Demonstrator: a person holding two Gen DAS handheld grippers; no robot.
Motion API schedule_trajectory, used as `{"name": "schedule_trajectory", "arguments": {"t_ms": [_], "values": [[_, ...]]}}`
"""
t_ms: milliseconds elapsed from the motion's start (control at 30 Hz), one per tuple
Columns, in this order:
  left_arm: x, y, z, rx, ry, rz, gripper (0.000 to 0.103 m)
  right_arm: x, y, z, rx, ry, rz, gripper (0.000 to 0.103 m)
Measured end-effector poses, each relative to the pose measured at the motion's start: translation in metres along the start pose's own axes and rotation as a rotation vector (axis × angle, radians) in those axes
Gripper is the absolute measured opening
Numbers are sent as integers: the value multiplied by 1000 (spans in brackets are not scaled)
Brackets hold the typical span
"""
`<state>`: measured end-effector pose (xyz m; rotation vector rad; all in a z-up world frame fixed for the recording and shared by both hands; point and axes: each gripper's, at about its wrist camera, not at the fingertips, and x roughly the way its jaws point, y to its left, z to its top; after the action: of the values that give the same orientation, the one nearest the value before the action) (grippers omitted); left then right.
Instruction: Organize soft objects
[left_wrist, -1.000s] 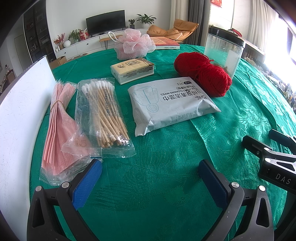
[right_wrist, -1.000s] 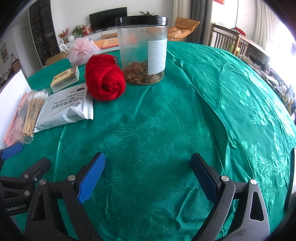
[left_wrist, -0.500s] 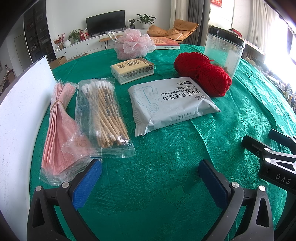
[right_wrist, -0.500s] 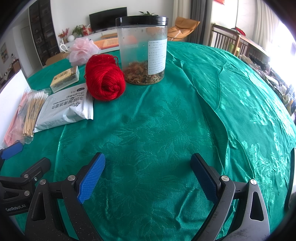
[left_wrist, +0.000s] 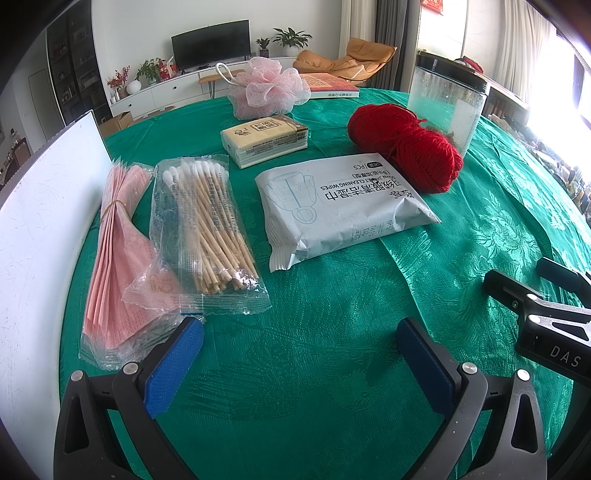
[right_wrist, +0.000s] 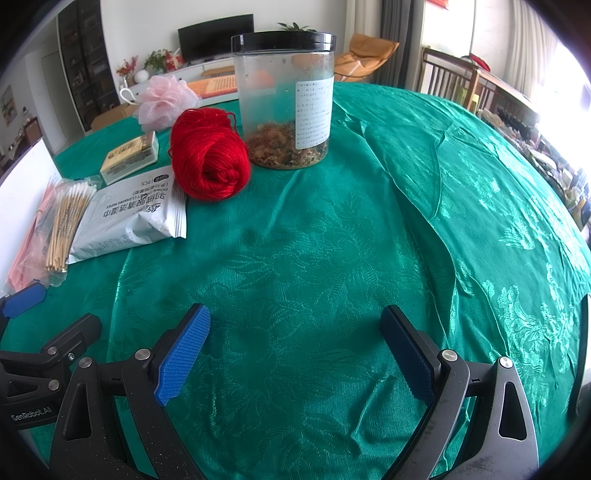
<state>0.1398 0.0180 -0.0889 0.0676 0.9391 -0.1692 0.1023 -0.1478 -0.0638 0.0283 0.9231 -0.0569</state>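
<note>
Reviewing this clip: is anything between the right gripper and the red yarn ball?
Nothing visible. The right gripper is open over bare green tablecloth, which runs clear to the red yarn ball. The wipes pack lies left of that path.

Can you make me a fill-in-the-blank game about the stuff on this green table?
1. The ball of yarn is colored ___.
2. The clear jar has a ___ lid.
3. The cotton swabs lie between the pink napkins and the pack of ___.
4. Both grippers are ___ and hold nothing.

Answers: red, black, wipes, open
</note>
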Motion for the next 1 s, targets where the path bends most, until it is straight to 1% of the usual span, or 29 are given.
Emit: {"name": "schedule_trajectory", "arguments": {"t_ms": [733, 767, 800, 867, 900, 933, 967, 1000], "values": [[0, 0, 1, -4, -2, 3, 103, 0, -1, 1, 0, 8, 0, 95], [0, 0, 1, -3, -2, 3, 103, 0, -2, 4, -22, 41, 27, 95], [0, 0, 1, -3, -2, 3, 103, -3, -5, 8, -20, 43, 74, 93], [1, 0, 1, -7, -3, 3, 103, -21, -9, 22, 3, -40, 158, 93], [1, 0, 1, -12, -3, 6, 103, -27, -6, 34, -13, -74, 189, 93], [1, -1, 1, -16, -3, 10, 103, -29, 2, 49, -47, -85, 210, 93], [1, -1, 1, -17, -4, 12, 103, -24, 14, 65, -93, -67, 210, 93], [1, 0, 1, -19, -4, 11, 103, -15, 27, 80, -137, -31, 209, 93]]}}
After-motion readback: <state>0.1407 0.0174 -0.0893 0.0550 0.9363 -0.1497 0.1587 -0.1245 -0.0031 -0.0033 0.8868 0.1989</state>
